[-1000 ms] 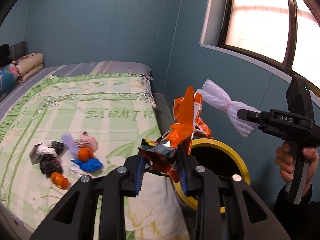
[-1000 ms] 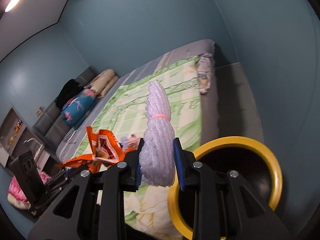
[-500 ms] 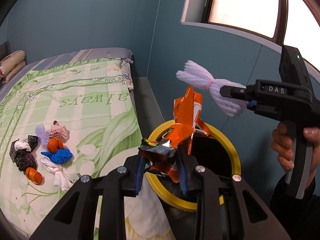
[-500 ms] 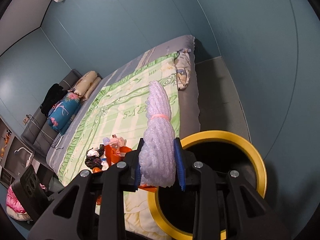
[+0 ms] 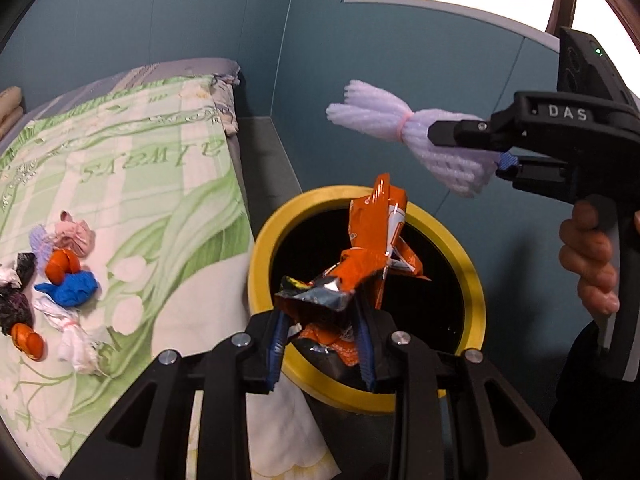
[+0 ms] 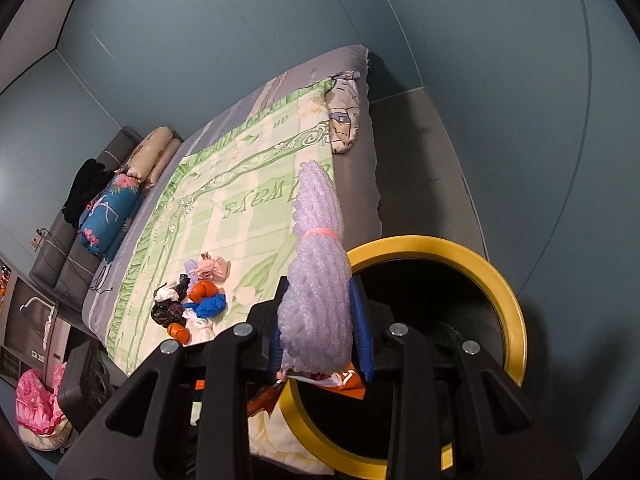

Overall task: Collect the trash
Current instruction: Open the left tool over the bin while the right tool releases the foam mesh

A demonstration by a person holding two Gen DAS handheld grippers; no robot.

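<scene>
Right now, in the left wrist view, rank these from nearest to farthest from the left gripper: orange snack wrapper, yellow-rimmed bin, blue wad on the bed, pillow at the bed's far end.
1. Orange snack wrapper, between the left gripper's jaws.
2. Yellow-rimmed bin, directly beneath.
3. Blue wad, left, on the bedspread.
4. Pillow, far left edge.

Right gripper (image 6: 322, 344) clamps lavender foam net bundle (image 6: 316, 276), just left of yellow-rimmed bin (image 6: 508, 300). Bed (image 6: 240, 216) farther left, small trash pile (image 6: 192, 300) on its quilt.
</scene>
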